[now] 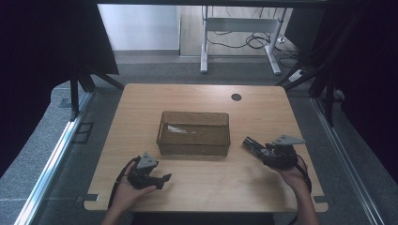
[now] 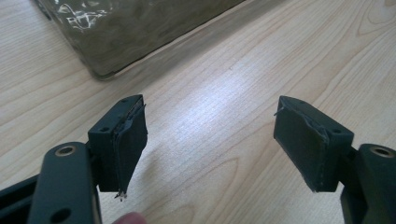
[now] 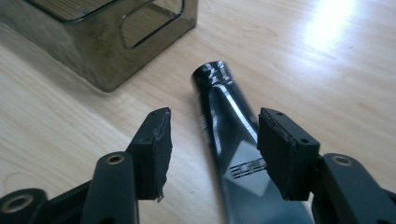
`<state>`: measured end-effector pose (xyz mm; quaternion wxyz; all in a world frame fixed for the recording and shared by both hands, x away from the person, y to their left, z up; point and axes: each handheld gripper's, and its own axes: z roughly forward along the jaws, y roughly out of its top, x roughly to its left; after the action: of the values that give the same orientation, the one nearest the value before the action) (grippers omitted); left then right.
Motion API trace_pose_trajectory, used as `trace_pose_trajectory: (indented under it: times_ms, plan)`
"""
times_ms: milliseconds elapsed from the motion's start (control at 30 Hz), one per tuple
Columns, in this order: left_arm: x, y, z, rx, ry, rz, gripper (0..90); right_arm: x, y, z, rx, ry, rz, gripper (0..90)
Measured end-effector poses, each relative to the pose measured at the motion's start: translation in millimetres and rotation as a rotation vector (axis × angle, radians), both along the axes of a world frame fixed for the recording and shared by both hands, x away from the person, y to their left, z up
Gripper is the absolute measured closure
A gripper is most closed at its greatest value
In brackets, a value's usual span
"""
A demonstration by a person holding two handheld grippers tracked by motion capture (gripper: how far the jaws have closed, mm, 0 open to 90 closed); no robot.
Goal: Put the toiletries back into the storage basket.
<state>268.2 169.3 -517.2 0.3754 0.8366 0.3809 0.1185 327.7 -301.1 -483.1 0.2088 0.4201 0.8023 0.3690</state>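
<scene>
A black squeeze tube [image 3: 219, 93] lies flat on the wooden table, cap end toward a clear brown-tinted bin [image 3: 93, 51]. My right gripper [image 3: 212, 149] is open, one jaw on each side of the tube's lower body; the right jaw is close against it and the left jaw stands off with a gap. In the high view that tube [image 1: 250, 143] lies just right of the bin [image 1: 194, 151], in front of the right gripper [image 1: 259, 150]. My left gripper [image 1: 164, 179] rests near the table's front left, open with only bare wood between its jaws [image 2: 210, 140].
The bin's rounded corner [image 2: 135, 28] sits just ahead and left of the left gripper. A dark round hole [image 1: 236, 97] marks the table's far right. A white desk frame [image 1: 239, 35] with cables stands beyond the table on grey carpet.
</scene>
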Motion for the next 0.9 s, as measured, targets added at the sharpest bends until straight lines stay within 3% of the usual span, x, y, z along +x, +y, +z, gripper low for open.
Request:
trace_pose_trajectory:
  times_ms: [200,300,600,900]
  plan:
    - [-0.3,-2.4,-0.9,0.002,0.003,-0.007,26.2,13.3,-5.0,8.8,-0.029,0.048,0.044,42.5]
    - [-0.6,-3.6,-1.8,0.002,0.006,-0.01,26.2,26.0,-8.9,12.0,-0.071,0.098,0.065,42.6]
    - [-1.1,-2.2,0.0,-0.002,0.001,-0.01,26.2,46.6,-10.6,18.2,-0.099,0.171,0.121,41.9]
    - [-0.7,-2.0,-0.8,-0.004,0.004,-0.009,26.2,58.2,-5.1,23.4,-0.139,0.2,0.138,42.8]
